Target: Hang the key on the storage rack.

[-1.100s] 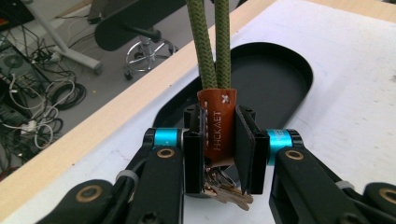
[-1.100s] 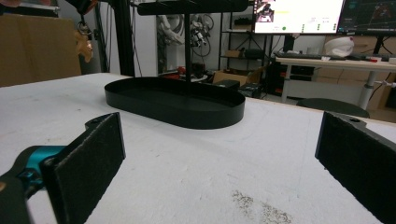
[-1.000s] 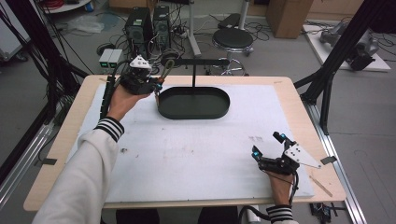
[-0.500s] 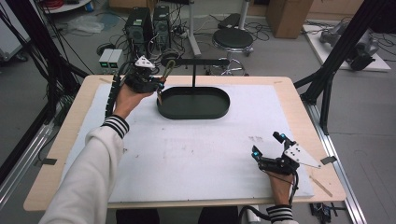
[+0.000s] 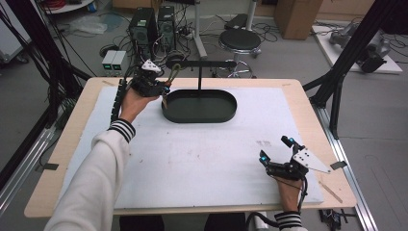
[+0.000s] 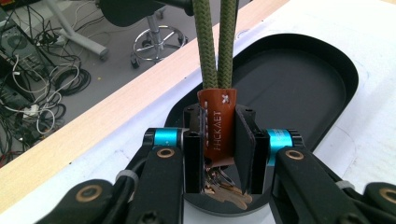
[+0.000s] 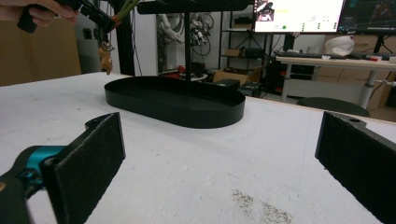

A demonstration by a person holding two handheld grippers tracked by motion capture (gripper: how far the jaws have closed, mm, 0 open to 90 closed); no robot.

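Note:
My left gripper is shut on the brown leather tag of a keychain, above the left end of the black oval tray. The keychain's olive cord loop rises to the left end of the stand's black crossbar. Whether the loop is over the bar I cannot tell. Keys hang below the tag, between the jaws. My right gripper rests open on the white mat near the front right, with nothing between its pads. In the right gripper view the tray lies ahead, with the keys dangling at upper left.
The stand's post rises from the tray's back edge. A white mat covers the wooden table. Beyond the far edge stand a stool, computer boxes and cables on the floor. Black frame posts flank the table.
My left gripper has carried the keychain a little to the right, closer to the crossbar's left end. The right gripper has stayed still.

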